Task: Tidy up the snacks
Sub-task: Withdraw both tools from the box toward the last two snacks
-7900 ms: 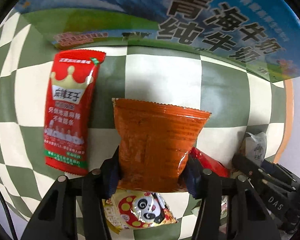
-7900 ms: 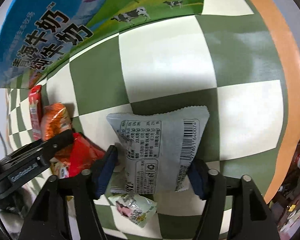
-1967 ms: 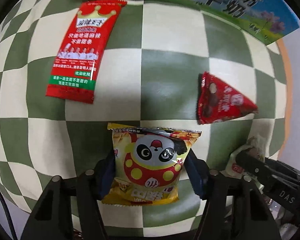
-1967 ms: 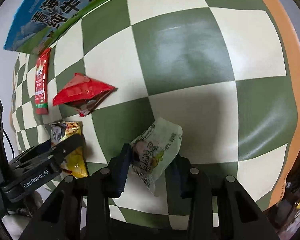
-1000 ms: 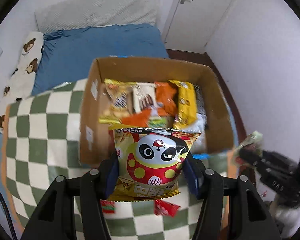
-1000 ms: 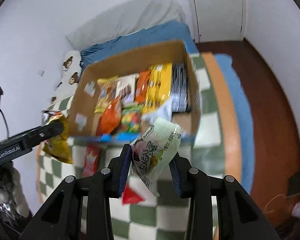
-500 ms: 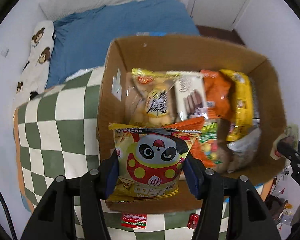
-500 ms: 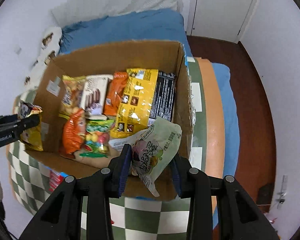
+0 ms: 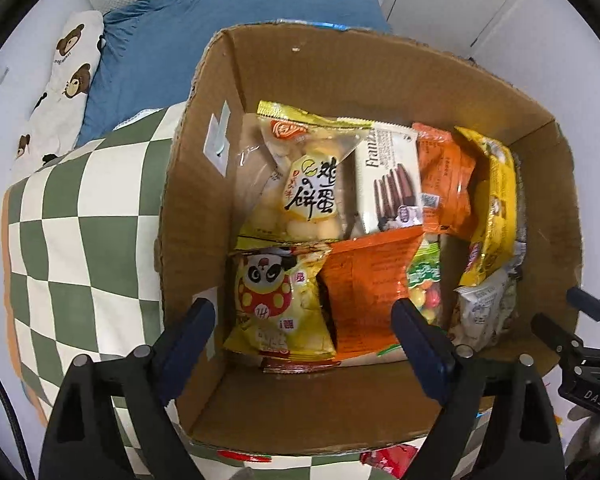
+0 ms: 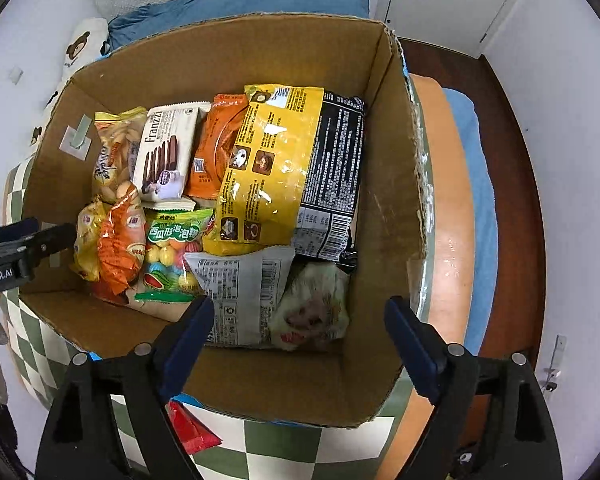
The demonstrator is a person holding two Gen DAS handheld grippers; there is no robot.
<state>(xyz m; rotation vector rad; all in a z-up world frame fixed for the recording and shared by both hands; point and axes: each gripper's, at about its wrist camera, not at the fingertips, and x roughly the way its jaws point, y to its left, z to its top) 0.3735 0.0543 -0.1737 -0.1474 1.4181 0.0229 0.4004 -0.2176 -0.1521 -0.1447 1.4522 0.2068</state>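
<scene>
An open cardboard box [image 9: 332, 412] [image 10: 260, 384] filled with snack packets lies below both grippers. The yellow panda bag [image 9: 278, 300] lies loose in the box's near left corner, beside an orange packet [image 9: 364, 292]. My left gripper [image 9: 302, 320] hangs above it with jaws opening wide, pads clear of the bag. The pale green packet [image 10: 312, 308] lies in the near right corner next to a grey packet [image 10: 244, 296]. My right gripper [image 10: 298, 312] hovers over it, jaws opening, touching nothing.
The box stands on a green-and-white checked cloth [image 9: 80, 240]. Two red packets [image 10: 192, 428] [image 9: 384, 456] lie on the cloth in front of the box. A blue bed [image 9: 180, 40] with a bear pillow [image 9: 68, 80] is behind; an orange table edge [image 10: 448, 240] runs at the right.
Both grippers sank closer over the box and spread their jaws. The panda bag and the pale green packet left the pads and now lie inside the box.
</scene>
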